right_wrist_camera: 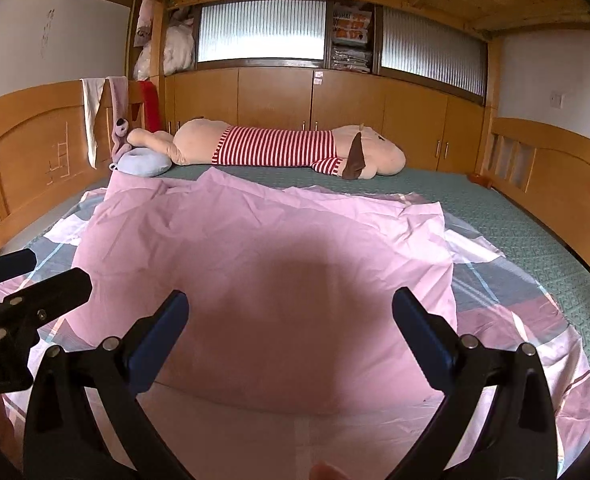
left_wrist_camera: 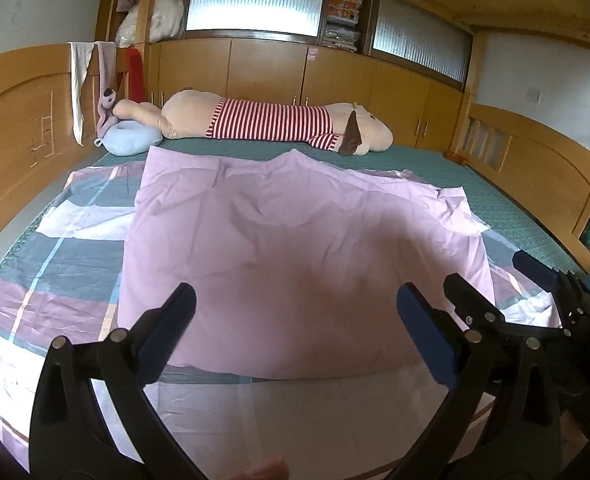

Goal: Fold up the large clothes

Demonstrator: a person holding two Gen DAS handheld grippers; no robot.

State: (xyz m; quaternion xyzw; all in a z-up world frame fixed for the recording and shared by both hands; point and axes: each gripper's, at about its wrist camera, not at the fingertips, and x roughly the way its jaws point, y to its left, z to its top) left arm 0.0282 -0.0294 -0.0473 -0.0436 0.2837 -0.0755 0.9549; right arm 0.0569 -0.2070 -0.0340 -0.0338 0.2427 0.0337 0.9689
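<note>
A large pink sheet (left_wrist_camera: 295,240) (right_wrist_camera: 263,272) lies spread on the bed, its pink side folded over a plaid pink, grey and white side (left_wrist_camera: 63,264) (right_wrist_camera: 507,292) that shows at both edges. My left gripper (left_wrist_camera: 295,304) hovers open above the near edge of the pink fold, nothing between its fingers. My right gripper (right_wrist_camera: 289,310) hangs open beside it over the same fold, also empty. Each gripper shows at the edge of the other's view: the right one (left_wrist_camera: 491,276), the left one (right_wrist_camera: 51,272).
A long plush dog in a red striped shirt (left_wrist_camera: 271,124) (right_wrist_camera: 279,148) lies across the far side of the green mattress (left_wrist_camera: 507,196) (right_wrist_camera: 527,232). A blue cushion (left_wrist_camera: 131,140) sits at far left. Wooden bed rails (left_wrist_camera: 15,120) (right_wrist_camera: 555,168) flank both sides.
</note>
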